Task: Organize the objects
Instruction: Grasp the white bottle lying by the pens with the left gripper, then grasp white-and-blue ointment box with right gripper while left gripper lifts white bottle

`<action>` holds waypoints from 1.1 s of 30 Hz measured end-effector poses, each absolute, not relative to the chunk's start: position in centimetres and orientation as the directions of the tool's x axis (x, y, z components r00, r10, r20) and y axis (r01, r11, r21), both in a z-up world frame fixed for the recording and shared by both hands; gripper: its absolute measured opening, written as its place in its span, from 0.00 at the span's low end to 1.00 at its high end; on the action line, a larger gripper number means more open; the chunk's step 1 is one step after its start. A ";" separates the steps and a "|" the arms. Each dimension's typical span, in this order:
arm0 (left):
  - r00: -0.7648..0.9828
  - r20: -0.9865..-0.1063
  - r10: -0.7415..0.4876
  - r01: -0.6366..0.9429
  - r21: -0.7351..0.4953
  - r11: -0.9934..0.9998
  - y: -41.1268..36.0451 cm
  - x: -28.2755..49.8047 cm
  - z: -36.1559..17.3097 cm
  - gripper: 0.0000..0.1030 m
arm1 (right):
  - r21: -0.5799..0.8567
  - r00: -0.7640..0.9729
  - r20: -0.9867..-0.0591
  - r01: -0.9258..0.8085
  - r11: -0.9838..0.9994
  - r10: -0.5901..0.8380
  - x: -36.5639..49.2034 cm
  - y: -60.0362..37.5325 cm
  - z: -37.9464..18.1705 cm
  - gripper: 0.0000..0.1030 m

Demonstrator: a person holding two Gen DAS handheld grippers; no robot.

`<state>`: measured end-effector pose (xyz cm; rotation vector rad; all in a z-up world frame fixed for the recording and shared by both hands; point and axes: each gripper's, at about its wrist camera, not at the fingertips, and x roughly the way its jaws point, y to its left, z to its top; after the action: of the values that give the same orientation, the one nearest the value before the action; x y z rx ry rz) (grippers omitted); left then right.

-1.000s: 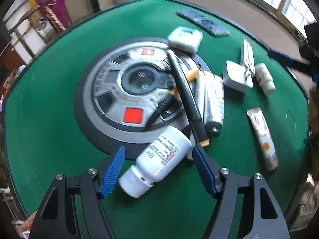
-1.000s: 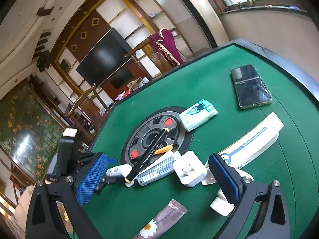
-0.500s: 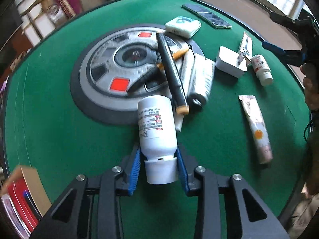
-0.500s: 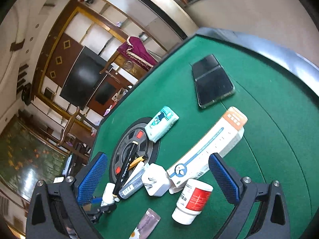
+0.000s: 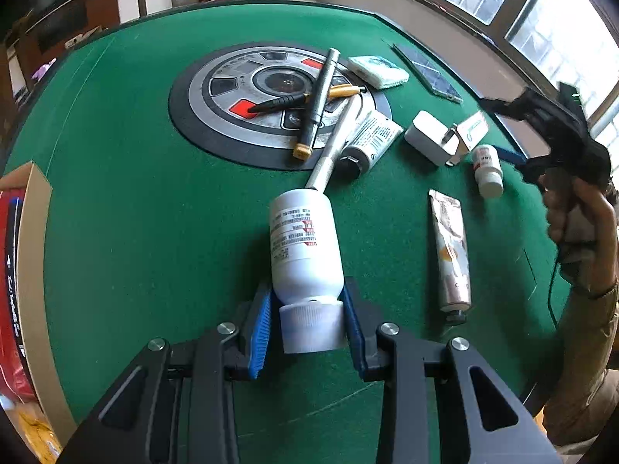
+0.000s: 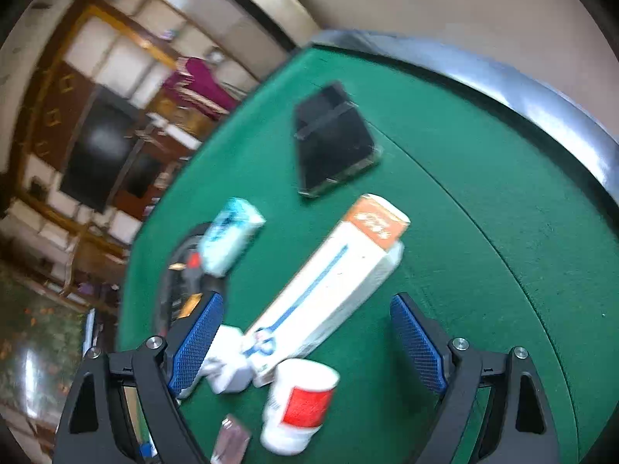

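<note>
My left gripper (image 5: 307, 328) is shut on the cap end of a large white bottle (image 5: 303, 243), held above the green table (image 5: 135, 212). My right gripper (image 6: 305, 328) is open over a long white toothpaste box (image 6: 325, 290), with a small white bottle with a red label (image 6: 298, 406) just below it. The right gripper also shows in the left wrist view (image 5: 518, 154), held by a hand above the small bottle (image 5: 487, 170). A white charger (image 5: 429, 137), a white tube (image 5: 371, 135), a floral tube (image 5: 450, 247), pens (image 5: 315, 96) and a tissue pack (image 5: 377, 71) lie around.
A round grey dial panel (image 5: 232, 104) sits in the table's middle. A black phone (image 6: 332, 143) lies near the far rim. A cardboard box (image 5: 23, 270) with red contents stands at the left edge. The table's metal edge (image 6: 541, 104) runs on the right.
My left gripper closed on the white bottle's cap and lifted it back from the pile. My right gripper moved down toward the toothpaste box and small bottle, still open.
</note>
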<state>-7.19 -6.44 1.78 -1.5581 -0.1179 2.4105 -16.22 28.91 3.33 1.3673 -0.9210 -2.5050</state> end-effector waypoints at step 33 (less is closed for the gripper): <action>-0.384 -0.888 0.251 -0.133 -0.215 -0.967 -6.0 -7.6 2.1 0.32 | 0.226 -0.661 -0.714 0.096 -0.969 -0.232 -16.4 22.4 7.9 0.30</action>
<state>-7.65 -5.97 2.09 -1.5895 -0.1583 2.4321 -16.42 22.42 7.91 1.1945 -0.2512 -2.6972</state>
